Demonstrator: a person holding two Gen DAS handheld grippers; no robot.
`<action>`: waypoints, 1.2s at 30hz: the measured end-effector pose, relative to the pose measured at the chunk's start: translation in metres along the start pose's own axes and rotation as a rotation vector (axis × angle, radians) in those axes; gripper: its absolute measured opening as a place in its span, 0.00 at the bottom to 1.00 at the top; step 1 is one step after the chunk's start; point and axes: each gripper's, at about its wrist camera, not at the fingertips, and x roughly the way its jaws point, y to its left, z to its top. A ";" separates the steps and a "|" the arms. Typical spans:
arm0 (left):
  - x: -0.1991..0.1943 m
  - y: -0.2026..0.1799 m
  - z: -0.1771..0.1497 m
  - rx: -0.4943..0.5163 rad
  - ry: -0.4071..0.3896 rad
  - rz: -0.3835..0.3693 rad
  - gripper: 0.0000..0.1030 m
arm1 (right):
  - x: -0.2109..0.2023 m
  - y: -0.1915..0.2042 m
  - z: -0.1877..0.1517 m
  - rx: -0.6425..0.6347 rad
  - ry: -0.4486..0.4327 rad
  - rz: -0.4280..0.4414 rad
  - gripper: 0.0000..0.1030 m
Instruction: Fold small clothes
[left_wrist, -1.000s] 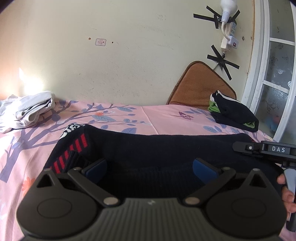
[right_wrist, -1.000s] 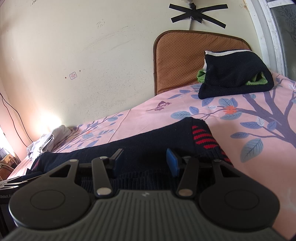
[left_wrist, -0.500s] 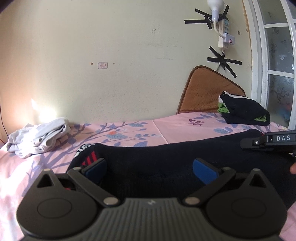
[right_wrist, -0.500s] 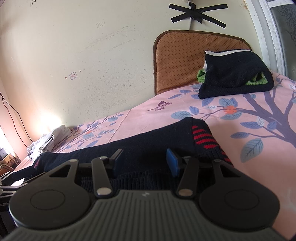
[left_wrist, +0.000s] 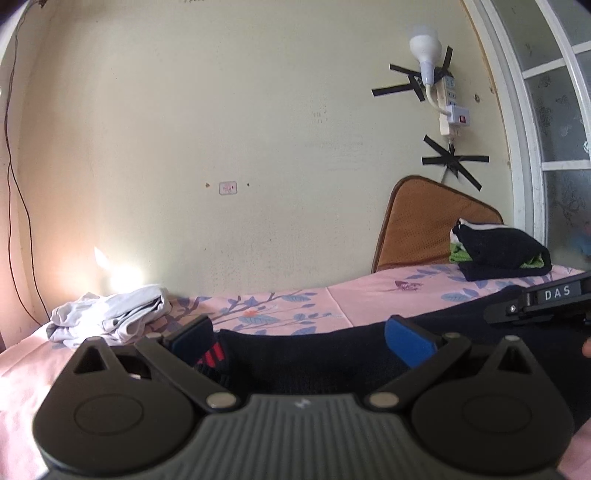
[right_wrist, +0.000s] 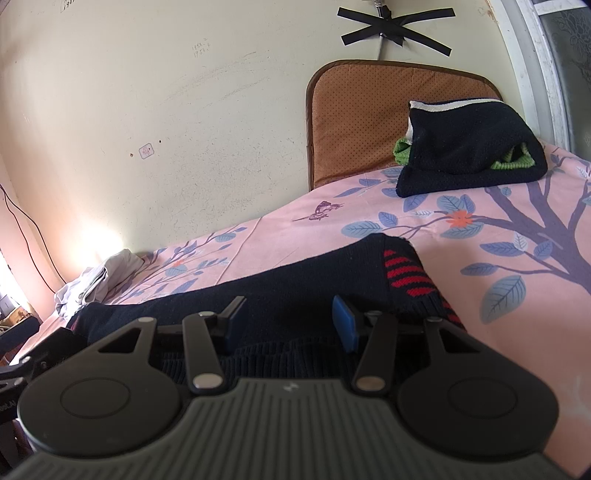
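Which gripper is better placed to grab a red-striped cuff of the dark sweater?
Probably left. The left gripper has one red-striped cuff right beside its finger, jaws open. The right gripper's nearest cuff lies off to its side.

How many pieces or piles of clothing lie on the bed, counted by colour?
Dark navy with red stripes, spread flat: 1, the sweater
Dark with green inside, folded: 1, the folded pile in front of the brown cushion
White or pale grey, crumpled: 1, the white bundle
Total: 3
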 end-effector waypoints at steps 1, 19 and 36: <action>-0.003 0.001 0.000 -0.009 -0.018 0.003 1.00 | 0.000 0.000 0.000 0.000 0.000 0.000 0.52; 0.009 0.013 0.000 -0.060 0.073 -0.046 1.00 | 0.000 0.000 0.000 0.000 0.000 0.001 0.52; 0.014 0.015 -0.001 -0.080 0.101 -0.054 1.00 | -0.035 -0.013 0.012 0.014 -0.091 -0.023 0.54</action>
